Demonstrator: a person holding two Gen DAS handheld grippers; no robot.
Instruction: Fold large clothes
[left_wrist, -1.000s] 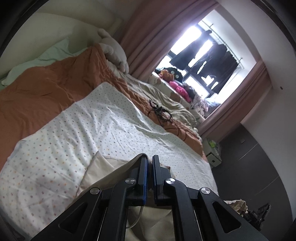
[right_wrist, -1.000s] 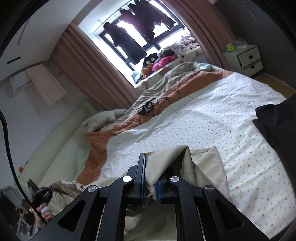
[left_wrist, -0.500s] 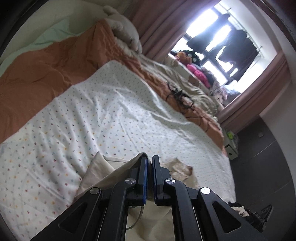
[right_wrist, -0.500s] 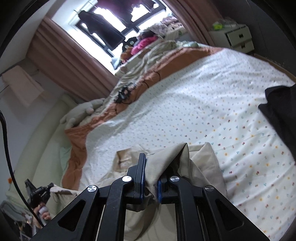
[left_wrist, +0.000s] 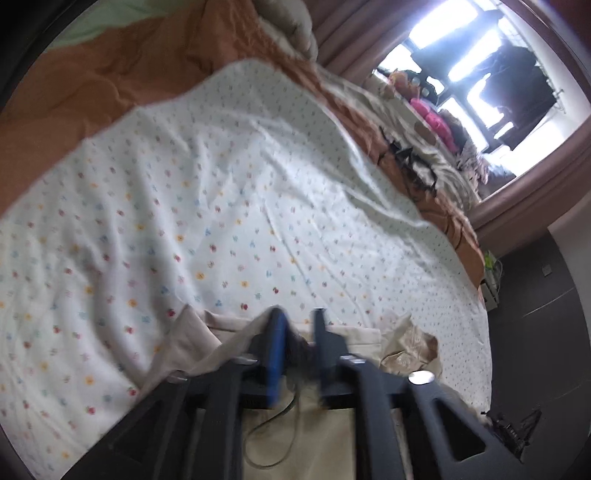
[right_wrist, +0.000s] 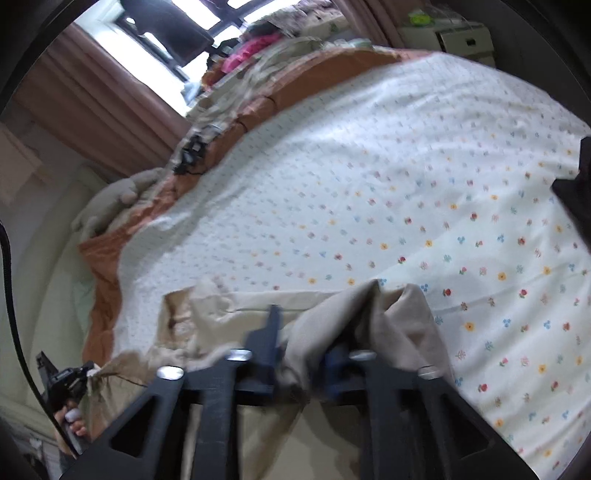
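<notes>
Both jaws parting, a moment ago clenched. Left gripper (left_wrist: 297, 325) releasing garment (left_wrist: 192, 343); right gripper (right_wrist: 306, 332) spread, cloth draped between fingers. Garment lands on bed (right_wrist: 369, 184), near edge. Fold laid; next grasp due.

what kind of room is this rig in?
Almost certainly a home bedroom: a wide bed under a floral-dotted sheet, a plush toy at its head, curtains by a window with clothes hanging, and a small drawer unit beside the bed.
</notes>
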